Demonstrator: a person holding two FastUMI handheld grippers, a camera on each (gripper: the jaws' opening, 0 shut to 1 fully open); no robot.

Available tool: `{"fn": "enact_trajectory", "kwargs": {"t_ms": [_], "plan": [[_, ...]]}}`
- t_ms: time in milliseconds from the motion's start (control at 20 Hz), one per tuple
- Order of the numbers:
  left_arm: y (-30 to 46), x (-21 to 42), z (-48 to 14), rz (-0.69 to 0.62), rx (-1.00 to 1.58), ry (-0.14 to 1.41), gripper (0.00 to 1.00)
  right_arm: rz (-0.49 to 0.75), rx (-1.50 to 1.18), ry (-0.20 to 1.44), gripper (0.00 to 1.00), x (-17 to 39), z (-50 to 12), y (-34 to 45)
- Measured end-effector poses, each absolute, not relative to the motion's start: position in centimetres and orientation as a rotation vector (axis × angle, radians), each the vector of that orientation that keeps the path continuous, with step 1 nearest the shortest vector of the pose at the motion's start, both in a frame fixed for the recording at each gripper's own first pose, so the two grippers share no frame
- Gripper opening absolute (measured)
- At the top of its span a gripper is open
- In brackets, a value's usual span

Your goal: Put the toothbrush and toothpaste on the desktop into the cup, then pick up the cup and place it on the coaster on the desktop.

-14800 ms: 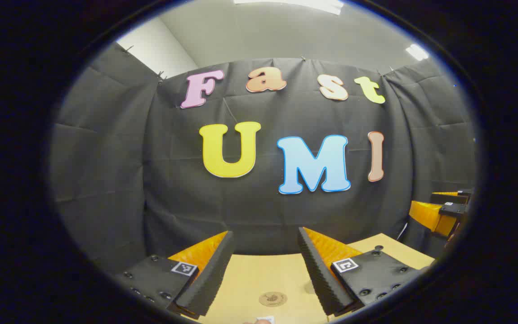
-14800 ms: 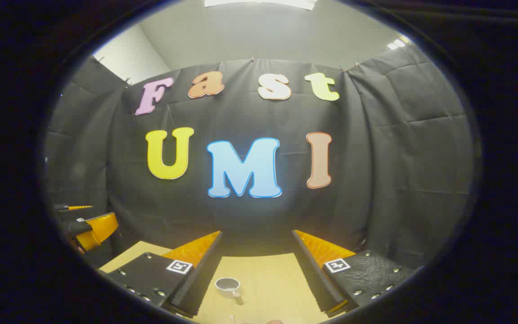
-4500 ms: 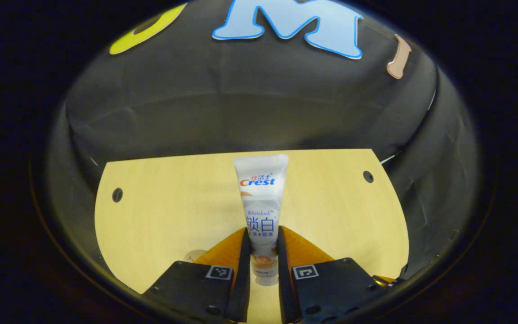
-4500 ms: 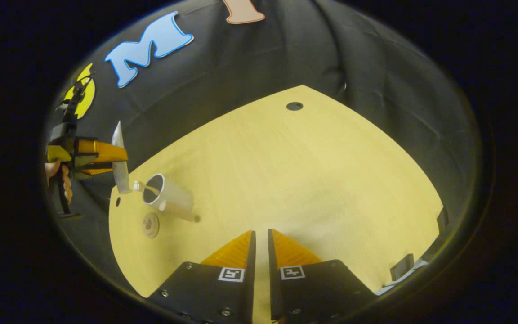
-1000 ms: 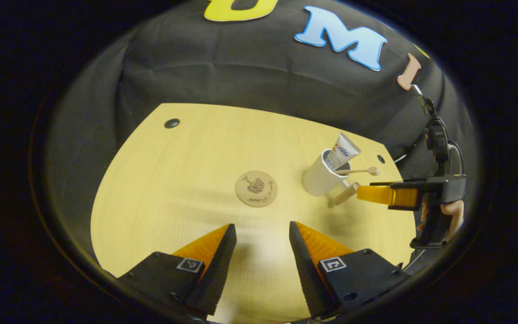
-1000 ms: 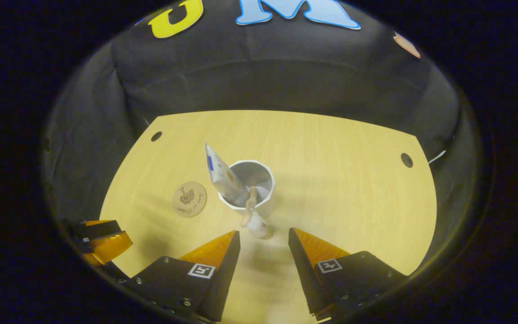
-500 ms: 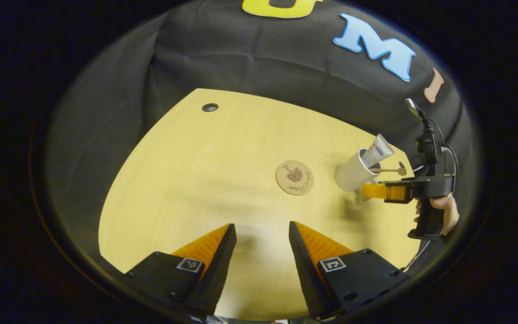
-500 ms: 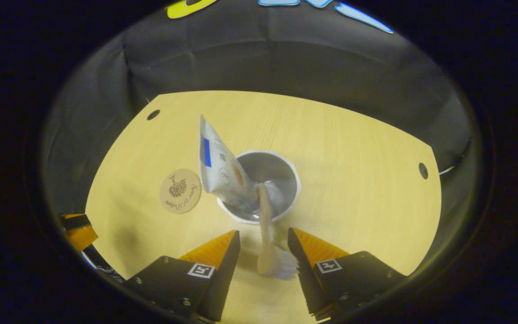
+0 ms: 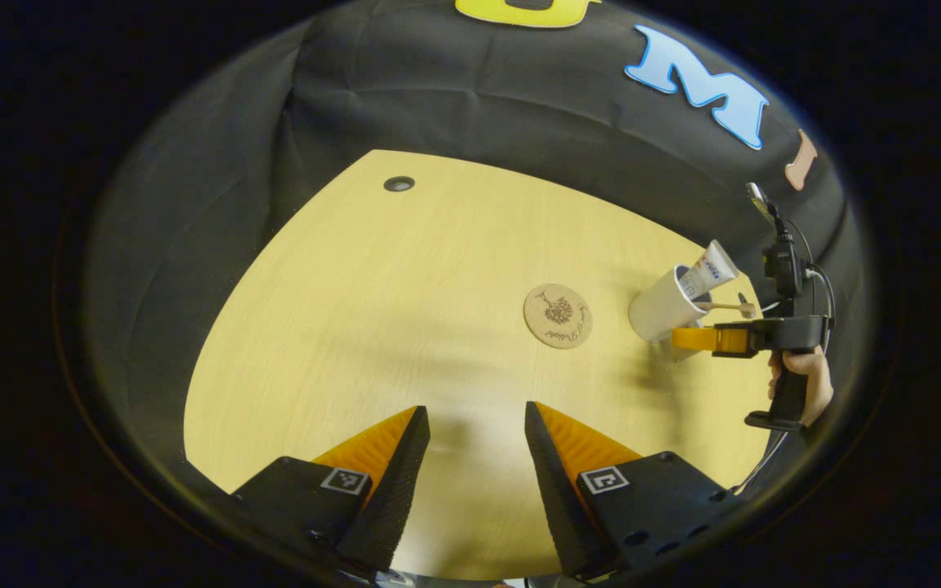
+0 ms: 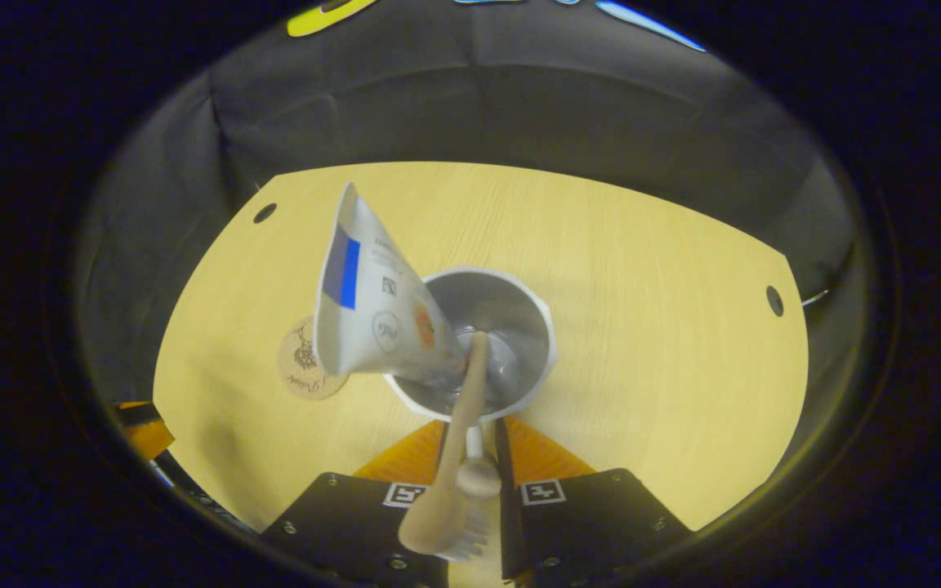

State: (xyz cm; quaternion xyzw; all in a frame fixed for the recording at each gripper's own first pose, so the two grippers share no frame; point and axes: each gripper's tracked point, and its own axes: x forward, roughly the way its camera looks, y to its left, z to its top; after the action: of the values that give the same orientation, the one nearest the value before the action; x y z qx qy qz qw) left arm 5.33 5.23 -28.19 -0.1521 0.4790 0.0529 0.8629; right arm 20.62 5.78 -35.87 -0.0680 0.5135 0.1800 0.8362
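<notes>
A white cup (image 10: 536, 359) stands on the wooden desktop (image 10: 658, 327) with the toothpaste tube (image 10: 368, 310) and the wooden toothbrush (image 10: 458, 457) leaning out of it. My right gripper (image 10: 470, 429) is shut on the cup's handle (image 10: 475, 445), and the brush head hangs over its left finger. The round cork coaster (image 10: 301, 367) lies just left of the cup, partly behind the tube. In the left gripper view the cup (image 9: 660, 306) stands right of the coaster (image 9: 558, 315), with the right gripper (image 9: 711, 338) against it. My left gripper (image 9: 477, 445) hovers open, holding nothing.
A hand (image 9: 801, 384) holds the right gripper at the table's right edge. Small round holes (image 9: 399, 184) sit near the desktop's corners. Black cloth walls close in behind the table. A bit of the left gripper (image 10: 144, 437) shows at the lower left of the right gripper view.
My right gripper has moved in on the cup and shut on its handle; it was open half a second ago. The left gripper has drifted slightly away, still open.
</notes>
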Motion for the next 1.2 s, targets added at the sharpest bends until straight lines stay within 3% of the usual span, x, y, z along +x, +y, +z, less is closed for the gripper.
{"fn": "enact_trajectory", "kwargs": {"t_ms": [150, 200, 300, 350, 400, 1200], "plan": [[5.1, 5.3, -28.1, 0.095, -0.315, 1.005, 0.79, 0.393, -0.152, 1.064, 0.25, 20.5, -35.5, 6.0], [5.2, 5.4, -28.1, 0.093, -0.311, 1.003, 0.79, 0.393, -0.15, 1.059, 0.19, 20.3, -35.5, 6.1], [5.1, 5.6, -28.1, 0.094, -0.31, 0.999, 0.79, 0.391, -0.137, 1.052, 0.23, 20.2, -35.7, 6.2], [5.0, 5.6, -28.1, 0.092, -0.31, 0.999, 0.75, 0.393, -0.13, 1.049, 0.23, 20.2, -35.7, 6.3], [5.0, 5.6, -28.1, 0.091, -0.31, 1.0, 0.79, 0.396, -0.128, 1.049, 0.23, 20.0, -35.7, 6.4], [0.8, 5.5, -30.0, 0.126, -0.34, 0.998, 0.75, 0.513, -0.122, 1.033, 0.24, 20.1, -35.7, 7.1]]}}
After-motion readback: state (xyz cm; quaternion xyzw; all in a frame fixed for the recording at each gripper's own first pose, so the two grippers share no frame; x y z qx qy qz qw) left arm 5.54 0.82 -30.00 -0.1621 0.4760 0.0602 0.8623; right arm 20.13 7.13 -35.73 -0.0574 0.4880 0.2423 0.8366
